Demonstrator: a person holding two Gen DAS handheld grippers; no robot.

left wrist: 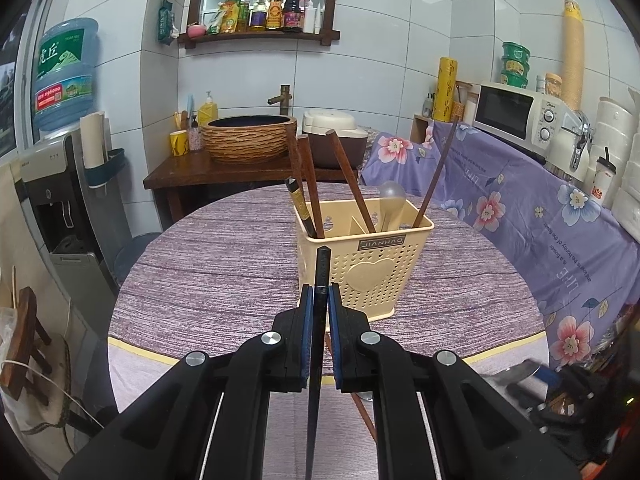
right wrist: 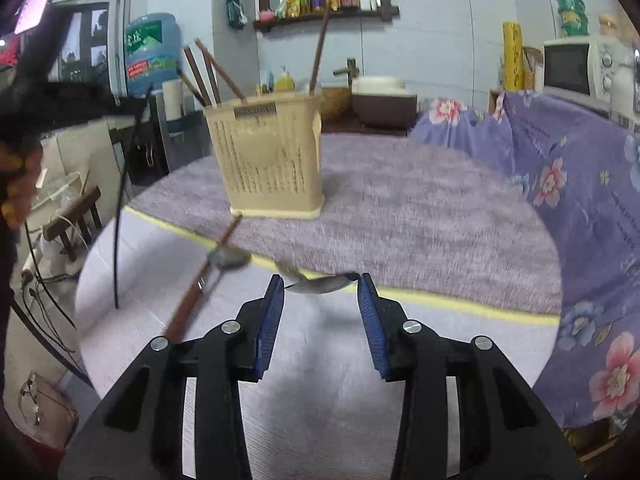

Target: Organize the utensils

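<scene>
**Left: drop the dark chopstick; right: secure the spoon**

Round counter (left wrist: 208,264) with purple woven cloth. Cream perforated plastic utensil caddy (left wrist: 372,264) sits mid-counter, already holding brown chopsticks and a spoon. Left claw (left wrist: 320,300) is clenched on a dark slim chopstick (left wrist: 322,268), upright, just near of the caddy: carry it over a compartment before releasing. Right claw (right wrist: 320,292) grips a metal spoon (right wrist: 320,284) crosswise at the tips; the hold looks marginal, lift slowly.

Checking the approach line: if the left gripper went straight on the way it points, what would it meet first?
Probably the cream utensil holder: it stands dead ahead of the left gripper, beyond the clamped black chopstick. The gap is hard to judge.
</scene>
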